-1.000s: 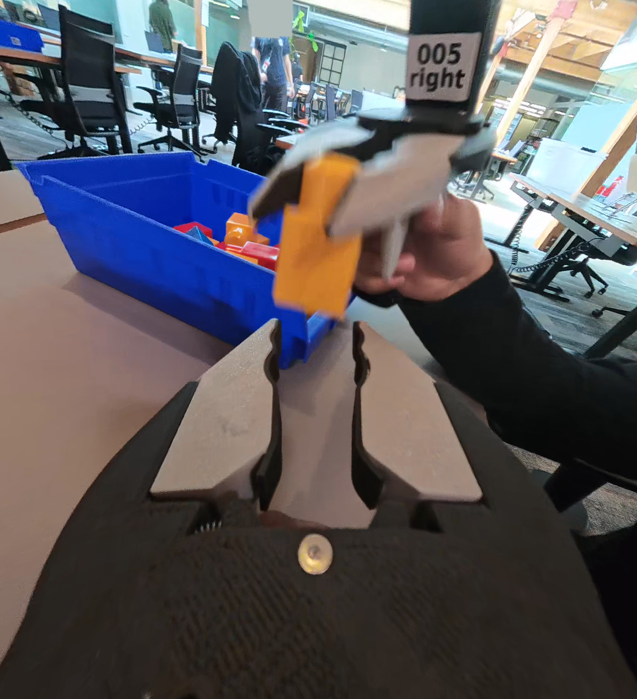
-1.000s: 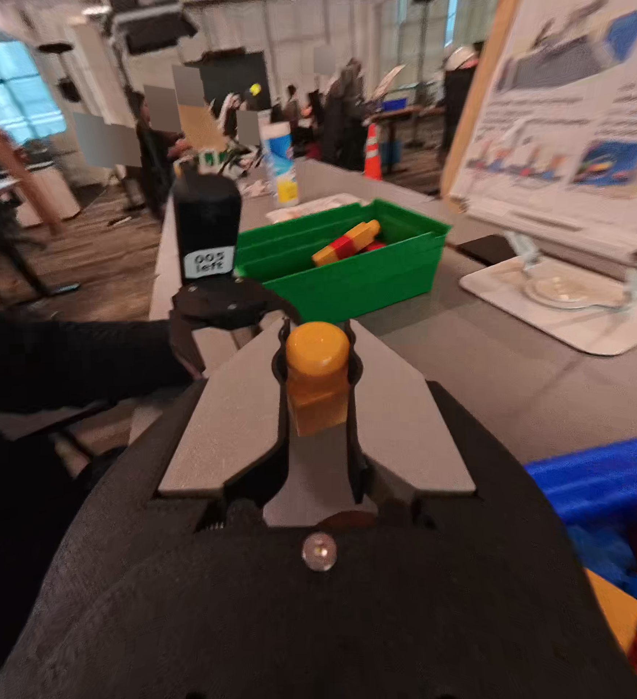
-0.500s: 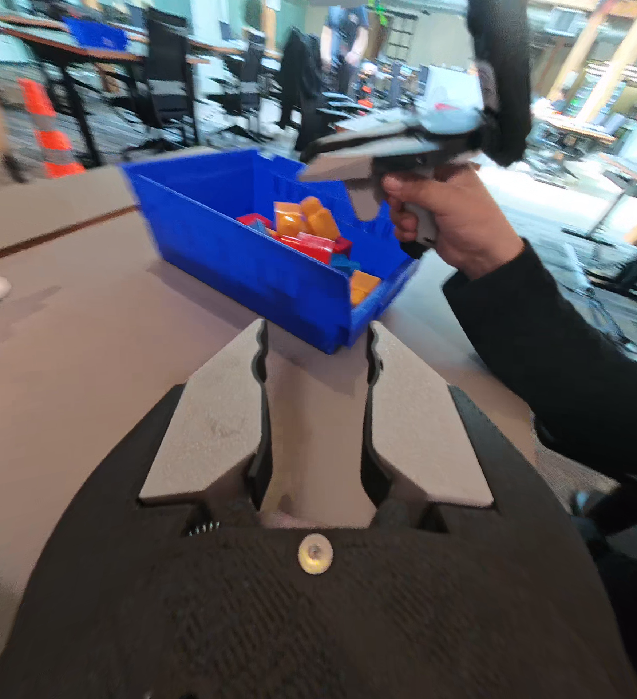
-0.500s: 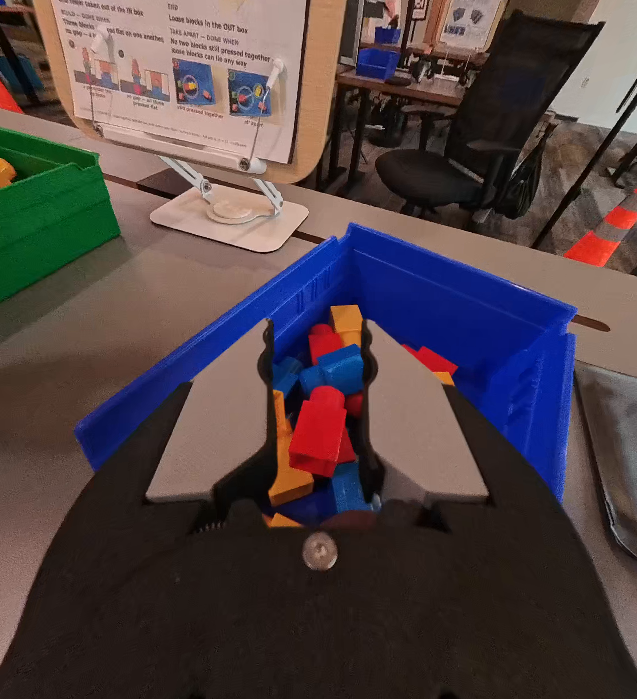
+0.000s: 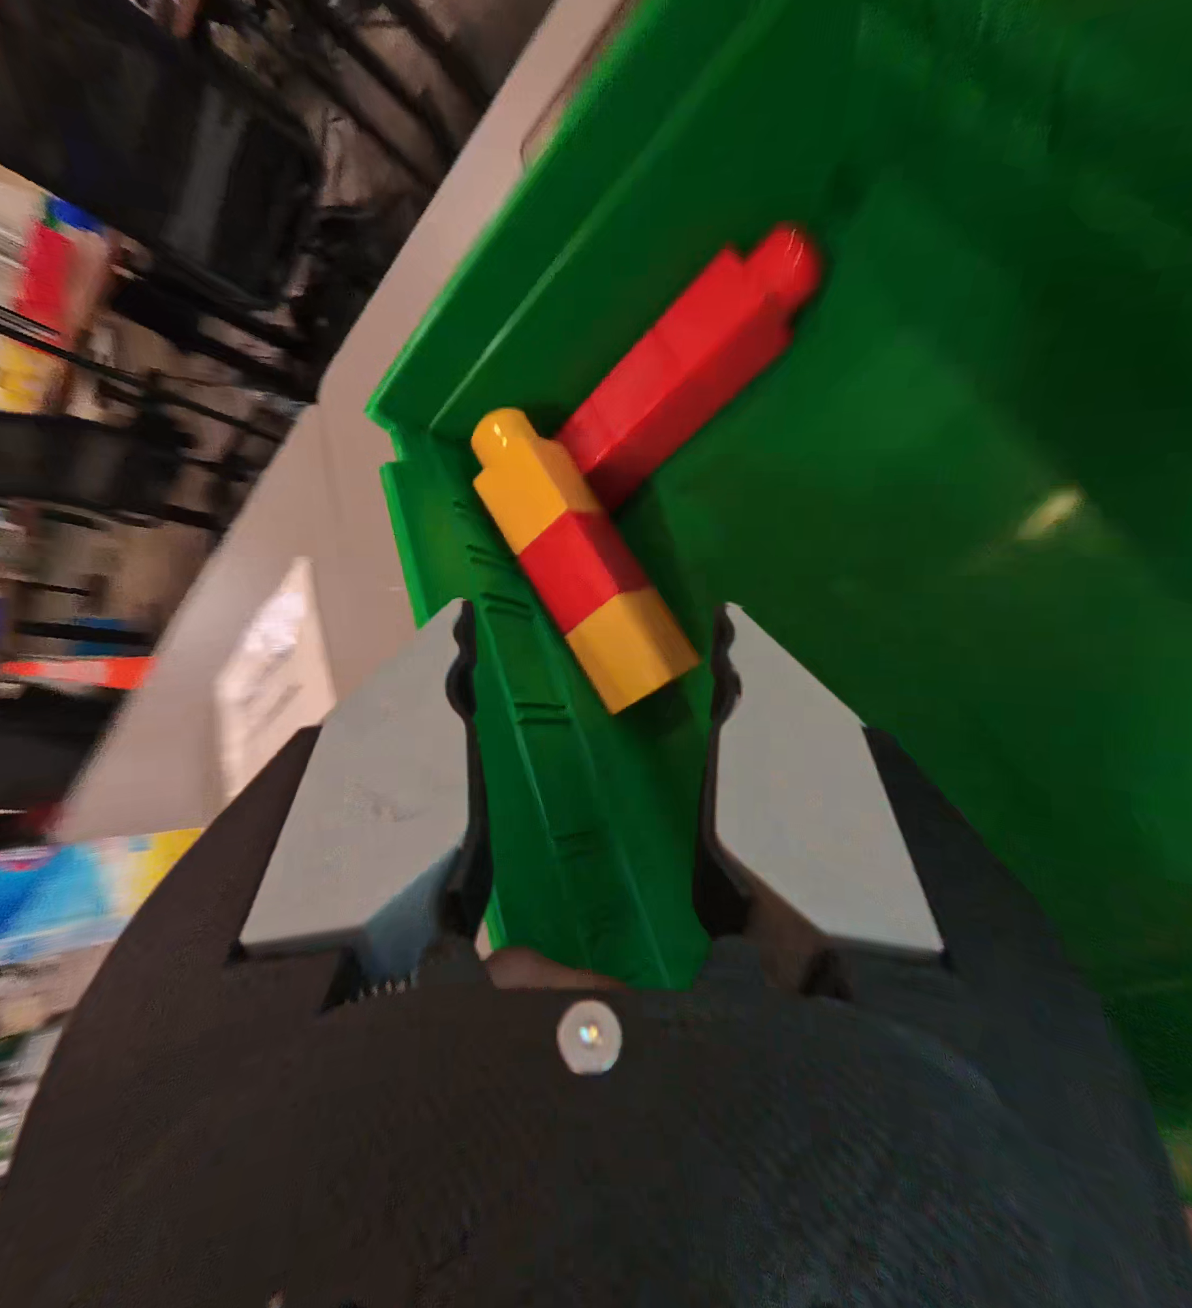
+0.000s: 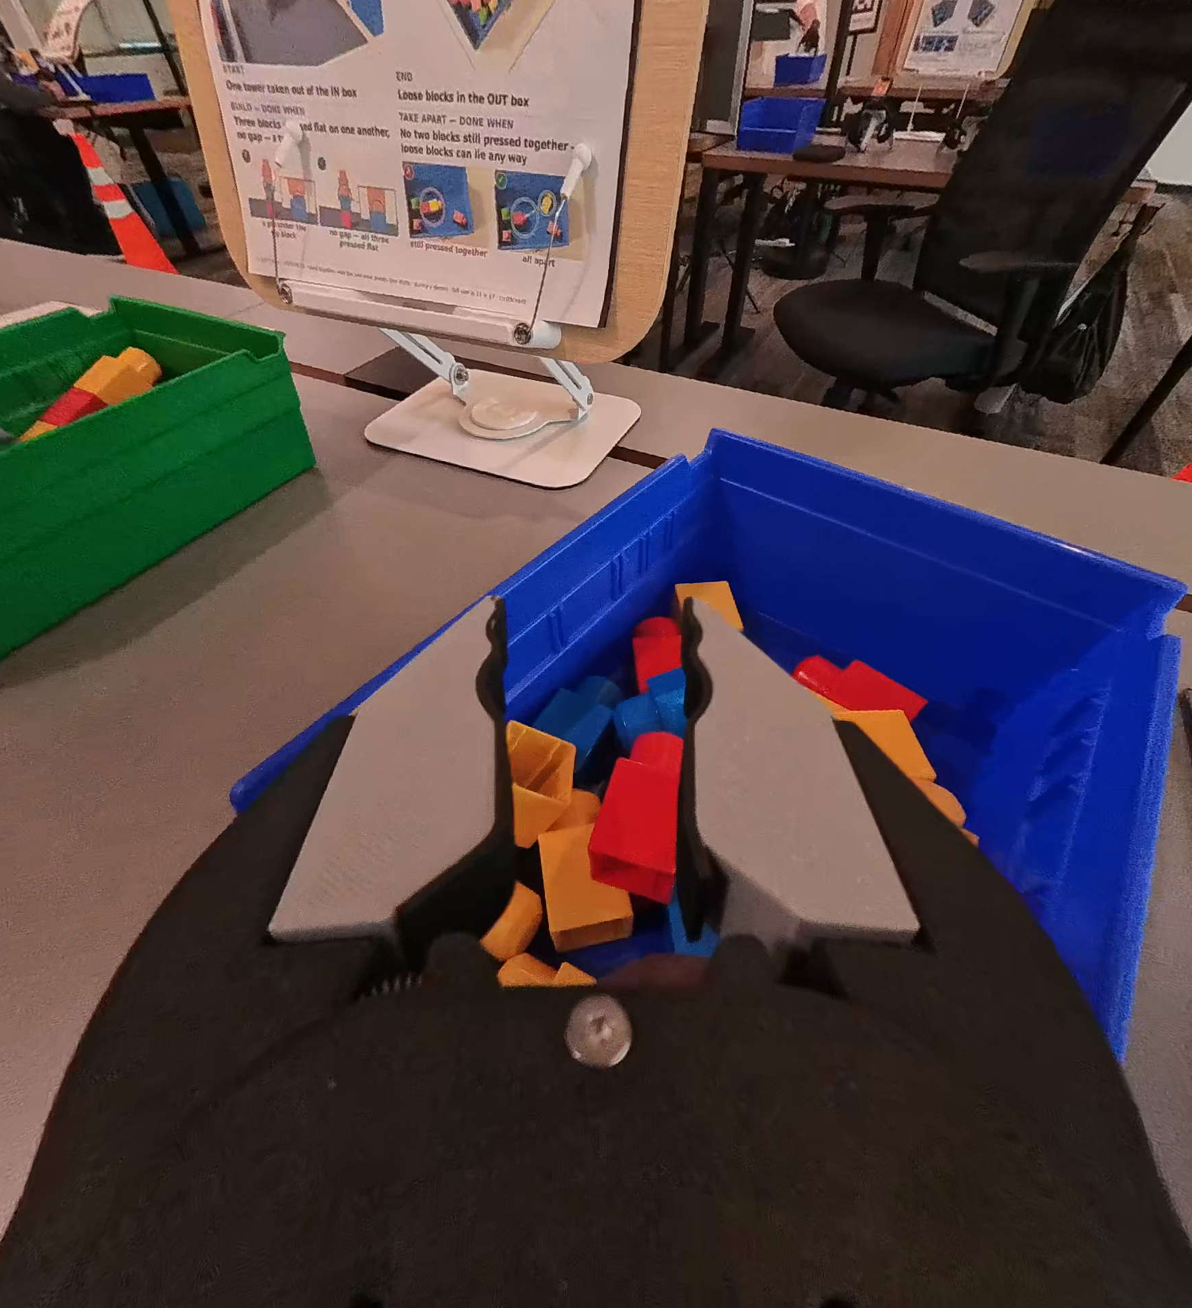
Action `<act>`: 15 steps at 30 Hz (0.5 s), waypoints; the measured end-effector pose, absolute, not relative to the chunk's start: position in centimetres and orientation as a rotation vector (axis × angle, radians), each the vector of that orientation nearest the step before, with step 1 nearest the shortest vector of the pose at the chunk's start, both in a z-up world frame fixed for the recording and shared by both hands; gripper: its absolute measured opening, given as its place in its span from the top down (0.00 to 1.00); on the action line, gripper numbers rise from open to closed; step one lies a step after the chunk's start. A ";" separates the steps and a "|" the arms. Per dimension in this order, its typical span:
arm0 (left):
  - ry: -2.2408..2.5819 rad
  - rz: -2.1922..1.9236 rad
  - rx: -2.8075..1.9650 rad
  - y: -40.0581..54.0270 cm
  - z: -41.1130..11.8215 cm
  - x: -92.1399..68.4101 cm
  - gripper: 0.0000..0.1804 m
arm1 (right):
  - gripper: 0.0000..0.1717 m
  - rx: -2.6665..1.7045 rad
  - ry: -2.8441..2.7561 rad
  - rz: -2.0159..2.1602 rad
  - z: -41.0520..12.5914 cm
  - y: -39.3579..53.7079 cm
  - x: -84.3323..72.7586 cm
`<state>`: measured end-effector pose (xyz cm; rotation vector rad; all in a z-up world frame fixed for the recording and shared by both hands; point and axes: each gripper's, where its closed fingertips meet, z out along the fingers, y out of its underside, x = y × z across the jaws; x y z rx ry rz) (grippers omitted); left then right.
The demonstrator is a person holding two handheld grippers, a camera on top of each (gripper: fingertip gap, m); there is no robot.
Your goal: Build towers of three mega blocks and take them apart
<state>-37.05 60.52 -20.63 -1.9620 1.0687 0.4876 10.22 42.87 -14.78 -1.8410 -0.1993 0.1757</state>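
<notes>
- A grey table [image 6: 154, 778] in an open office carries a green bin [image 6: 119, 495] and a blue bin [image 6: 933, 566]
- The left gripper [image 5: 589, 665] hangs spread and empty over the green bin, just short of a yellow-red-yellow tower [image 5: 582, 559] lying beside an all-red tower [image 5: 685, 368]
- The right gripper [image 6: 589, 672] is likewise parted and empty above loose blocks [image 6: 635, 821] in the blue bin
- The towers look light, rigid and smooth; squeezing the flat sides of an end block seems the surest hold

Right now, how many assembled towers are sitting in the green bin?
2. A yellow-red-yellow tower lies in the green bin's corner; an all-red tower leans against it, reaching deeper in. More may be hidden outside the view.
</notes>
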 end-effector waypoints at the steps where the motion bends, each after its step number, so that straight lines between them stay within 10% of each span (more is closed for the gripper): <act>1: 1.145 0.592 -1.937 60.8 -21.5 -37.4 0.64 | 0.73 -1.839 -0.196 0.183 -14.7 42.9 10.2; 15: 1.211 0.793 -2.103 63.3 -26.9 -39.3 0.73 | 0.73 -1.839 -0.201 0.206 -14.8 42.8 10.0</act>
